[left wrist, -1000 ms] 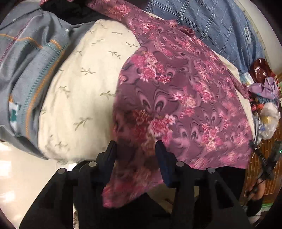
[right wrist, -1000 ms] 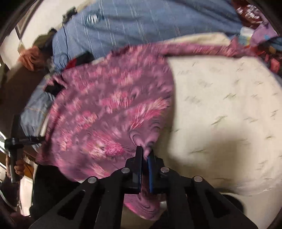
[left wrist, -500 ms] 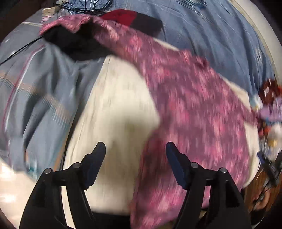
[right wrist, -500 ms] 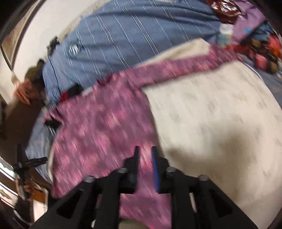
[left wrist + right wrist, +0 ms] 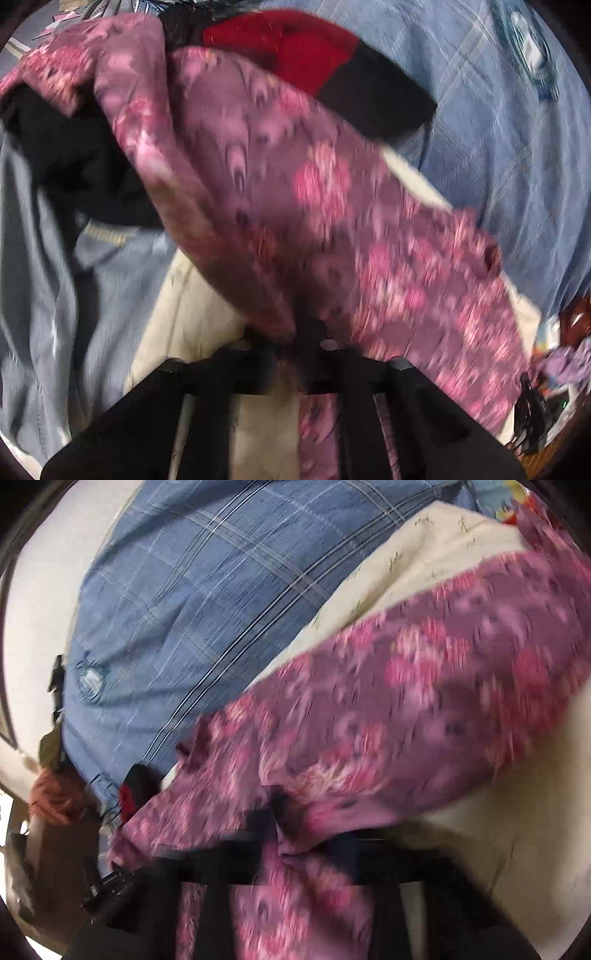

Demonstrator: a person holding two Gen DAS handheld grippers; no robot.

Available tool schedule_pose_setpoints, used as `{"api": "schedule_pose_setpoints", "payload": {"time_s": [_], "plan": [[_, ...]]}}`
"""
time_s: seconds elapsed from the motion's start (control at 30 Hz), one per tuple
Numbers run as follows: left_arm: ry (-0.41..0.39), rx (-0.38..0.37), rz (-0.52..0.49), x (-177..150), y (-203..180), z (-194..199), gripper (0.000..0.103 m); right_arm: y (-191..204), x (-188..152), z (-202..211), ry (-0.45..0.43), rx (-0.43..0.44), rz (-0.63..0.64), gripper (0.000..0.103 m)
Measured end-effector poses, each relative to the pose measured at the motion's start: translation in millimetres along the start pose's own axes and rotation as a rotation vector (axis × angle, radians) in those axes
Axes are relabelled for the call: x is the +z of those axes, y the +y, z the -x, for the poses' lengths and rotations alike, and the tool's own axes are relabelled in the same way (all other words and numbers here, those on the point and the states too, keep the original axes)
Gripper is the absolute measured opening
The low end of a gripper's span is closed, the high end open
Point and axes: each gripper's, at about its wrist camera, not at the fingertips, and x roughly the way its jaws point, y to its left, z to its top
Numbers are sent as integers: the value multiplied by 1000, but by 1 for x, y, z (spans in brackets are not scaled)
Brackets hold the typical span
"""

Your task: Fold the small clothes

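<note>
A purple garment with pink flowers [image 5: 303,206] lies across a cream pillow [image 5: 192,317]; it also shows in the right wrist view [image 5: 424,716]. My left gripper [image 5: 291,339] is shut on the garment's near edge, with cloth hanging down between the arms. My right gripper [image 5: 291,827] is shut on another part of the same garment, which bunches at the jaws and drapes below them. Both views are motion-blurred and the fingertips are mostly hidden by cloth.
A blue checked bedcover [image 5: 192,602] lies beyond the cream pillow [image 5: 424,554]. Red and black clothes [image 5: 314,62] and a grey-blue garment [image 5: 44,295] lie at the far left. Small clutter [image 5: 554,354] sits at the right edge.
Both grippers moved forward along the garment and closed on it. The left was wide open half a second ago and the right slightly open; both now pinch cloth.
</note>
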Motion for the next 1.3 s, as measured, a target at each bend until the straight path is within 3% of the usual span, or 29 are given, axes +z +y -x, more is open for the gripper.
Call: {"api": "schedule_pose_setpoints", "payload": {"time_s": [0.07,0.1,0.17,0.23,0.3,0.33,0.43,0.5,0.57,0.7,0.77,0.87,0.93,1.03,1.1,1.17,1.23,1.27,1.3], "plan": [[-28,95,-1,9,3,-9,5,-7,23,16,-114,-43,14,3],[-4,143,-12,11,5,-19,9,-15,31,7,-83,-94,13,3],[-15,143,3,10,10,-21,13,-28,32,-11,-7,-183,21,4],[-8,162,3,7,12,-13,18,-29,29,-7,-18,-150,50,4],[12,127,8,-7,15,3,18,-31,25,2,-7,-110,18,13],[29,68,3,-19,14,12,18,-35,21,11,4,-74,-3,14],[54,-84,-48,-62,-5,41,37,-55,12,51,-9,-45,-30,25],[29,-121,-119,-86,-30,55,57,-72,17,83,-70,-81,-54,25],[-9,-138,-199,-102,-62,60,62,-97,33,122,-178,-180,-88,31],[-59,-78,-332,-106,-120,33,66,-121,74,157,-247,-284,-125,45],[-57,-40,-368,-110,-141,9,66,-121,96,153,-234,-338,-120,56],[-44,23,-415,-118,-153,-17,66,-116,134,129,-214,-375,-71,59],[-91,52,-459,-124,-157,-18,70,-132,151,127,-226,-475,-140,59],[-103,39,-484,-124,-158,-21,78,-163,147,134,-274,-432,-323,61],[-107,35,-477,-123,-156,-22,83,-177,140,132,-279,-400,-352,61],[-114,33,-479,-123,-161,-24,84,-189,135,120,-268,-306,-372,61],[-121,39,-489,-126,-168,-28,84,-191,134,106,-277,-311,-367,61],[-114,22,-481,-125,-168,-27,84,-185,134,104,-313,-318,-341,51],[-107,-16,-463,-123,-167,-23,84,-181,138,103,-317,-298,-318,33]]}}
